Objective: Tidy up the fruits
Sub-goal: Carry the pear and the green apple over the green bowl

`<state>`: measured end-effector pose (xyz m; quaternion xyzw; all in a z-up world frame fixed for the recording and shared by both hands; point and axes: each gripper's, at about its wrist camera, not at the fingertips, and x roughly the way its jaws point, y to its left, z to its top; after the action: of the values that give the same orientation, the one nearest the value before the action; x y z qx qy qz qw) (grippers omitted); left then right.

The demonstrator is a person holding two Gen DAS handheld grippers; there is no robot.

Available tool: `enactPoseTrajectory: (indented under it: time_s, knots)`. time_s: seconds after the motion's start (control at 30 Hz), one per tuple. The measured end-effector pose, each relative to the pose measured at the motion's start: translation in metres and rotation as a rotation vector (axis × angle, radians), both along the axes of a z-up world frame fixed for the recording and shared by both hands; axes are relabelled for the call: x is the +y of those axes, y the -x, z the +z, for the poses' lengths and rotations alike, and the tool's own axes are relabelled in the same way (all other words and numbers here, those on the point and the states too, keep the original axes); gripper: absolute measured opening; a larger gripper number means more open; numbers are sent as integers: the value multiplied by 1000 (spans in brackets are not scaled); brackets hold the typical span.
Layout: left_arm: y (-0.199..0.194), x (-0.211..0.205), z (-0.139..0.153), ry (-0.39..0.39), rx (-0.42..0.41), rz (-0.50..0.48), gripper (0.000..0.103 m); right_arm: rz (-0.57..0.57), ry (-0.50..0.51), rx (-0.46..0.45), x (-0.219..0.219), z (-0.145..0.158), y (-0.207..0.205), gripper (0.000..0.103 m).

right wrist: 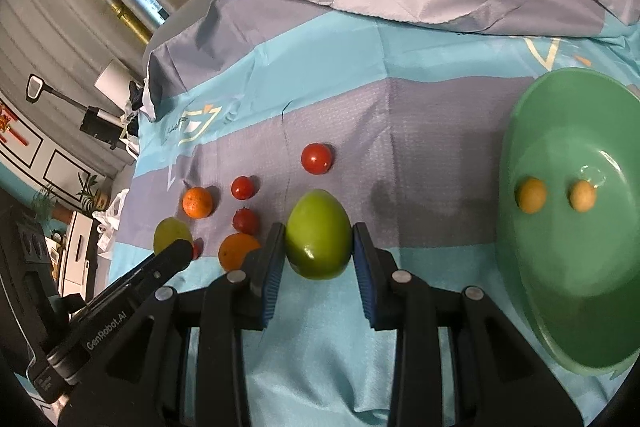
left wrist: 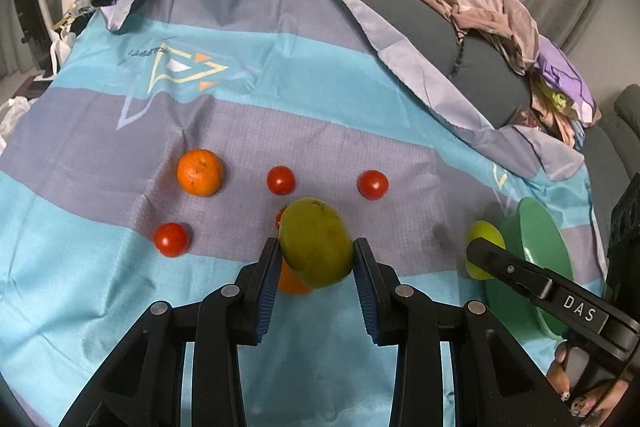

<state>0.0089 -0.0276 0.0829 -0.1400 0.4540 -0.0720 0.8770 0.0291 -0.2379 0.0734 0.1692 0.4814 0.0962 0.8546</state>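
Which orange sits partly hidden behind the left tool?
The near orange, tucked under the held mango in the left tool; the other orange lies in the open.

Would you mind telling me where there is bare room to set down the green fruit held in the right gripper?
The green bowl holds only two small yellow fruits, so its near half is bare. The cloth between the bowl and the far tomato is also free. It is crowded to the left, around the oranges and the other tomatoes.

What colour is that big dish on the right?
Green; the dish shows best in the right wrist view.
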Motion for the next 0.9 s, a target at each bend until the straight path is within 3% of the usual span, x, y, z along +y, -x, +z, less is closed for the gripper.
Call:
enactPoseTrajectory:
  time_s: [0.9]
  knots:
    - [7,-8,12,-15,-46,-25,36,-23,34,-83,-8,28,20,34]
